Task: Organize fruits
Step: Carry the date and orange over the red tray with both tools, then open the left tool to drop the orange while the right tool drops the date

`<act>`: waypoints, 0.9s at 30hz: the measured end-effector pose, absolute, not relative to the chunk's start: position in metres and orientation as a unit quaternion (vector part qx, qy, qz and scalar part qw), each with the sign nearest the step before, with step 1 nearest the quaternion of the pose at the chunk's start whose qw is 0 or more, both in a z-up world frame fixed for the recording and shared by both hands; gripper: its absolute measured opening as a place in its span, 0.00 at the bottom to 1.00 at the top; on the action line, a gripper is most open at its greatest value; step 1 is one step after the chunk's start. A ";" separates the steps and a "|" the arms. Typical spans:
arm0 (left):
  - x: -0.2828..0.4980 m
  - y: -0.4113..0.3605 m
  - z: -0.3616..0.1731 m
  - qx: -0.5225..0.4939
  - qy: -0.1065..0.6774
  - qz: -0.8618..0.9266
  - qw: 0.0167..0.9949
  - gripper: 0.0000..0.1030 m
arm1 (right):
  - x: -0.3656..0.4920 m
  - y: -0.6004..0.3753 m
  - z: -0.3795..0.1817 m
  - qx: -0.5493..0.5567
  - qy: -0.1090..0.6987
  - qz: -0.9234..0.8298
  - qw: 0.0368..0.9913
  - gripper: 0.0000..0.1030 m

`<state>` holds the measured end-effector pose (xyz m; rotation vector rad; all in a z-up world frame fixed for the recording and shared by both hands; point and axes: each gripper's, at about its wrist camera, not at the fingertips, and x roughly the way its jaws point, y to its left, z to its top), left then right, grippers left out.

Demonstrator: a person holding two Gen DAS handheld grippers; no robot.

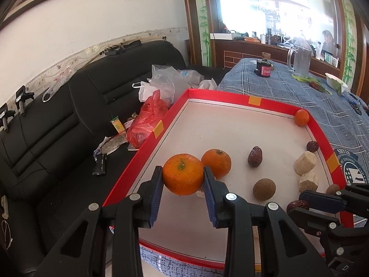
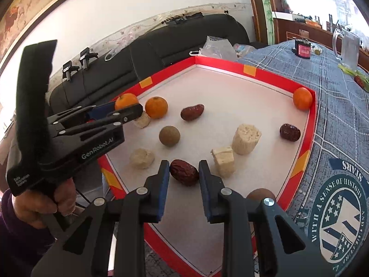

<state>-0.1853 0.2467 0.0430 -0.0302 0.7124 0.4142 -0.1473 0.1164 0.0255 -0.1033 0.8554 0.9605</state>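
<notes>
A red-rimmed white tray (image 1: 230,98) (image 2: 221,63) holds the fruit. My left gripper (image 1: 183,180) (image 2: 129,113) is shut on a tangerine (image 1: 183,174) (image 2: 126,100) near the tray's left side. A second tangerine (image 1: 216,162) (image 2: 156,106) sits just behind it. A third tangerine (image 1: 302,117) (image 2: 302,98) rests in the far right corner. My right gripper (image 2: 183,173) (image 1: 299,204) is shut on a red date (image 2: 184,172) (image 1: 297,205) at the near edge. Two more dates (image 2: 192,112) (image 2: 290,132) and a round brown fruit (image 2: 169,136) lie loose.
Beige chunks (image 2: 245,138) (image 2: 223,161) (image 2: 141,158) lie among the fruit, and another brown fruit (image 2: 260,195) sits by the near rim. A black sofa (image 1: 69,115) with plastic bags (image 1: 147,120) is left. The blue plaid cloth (image 1: 288,87) carries a glass pitcher (image 1: 299,57) and a jar (image 1: 264,68).
</notes>
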 end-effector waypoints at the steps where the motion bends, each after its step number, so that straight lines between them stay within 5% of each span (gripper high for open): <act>1: -0.185 0.247 0.043 -0.013 0.346 0.202 0.916 0.33 | -0.148 0.117 0.026 -0.049 0.398 0.448 0.799 0.27; 14: -0.183 0.244 0.043 -0.009 0.349 0.215 0.912 0.36 | -0.147 0.117 0.025 -0.057 0.398 0.443 0.801 0.27; 27: -0.196 0.239 0.066 -0.001 0.314 0.233 0.920 0.69 | -0.145 0.094 0.036 -0.028 0.392 0.433 0.811 0.28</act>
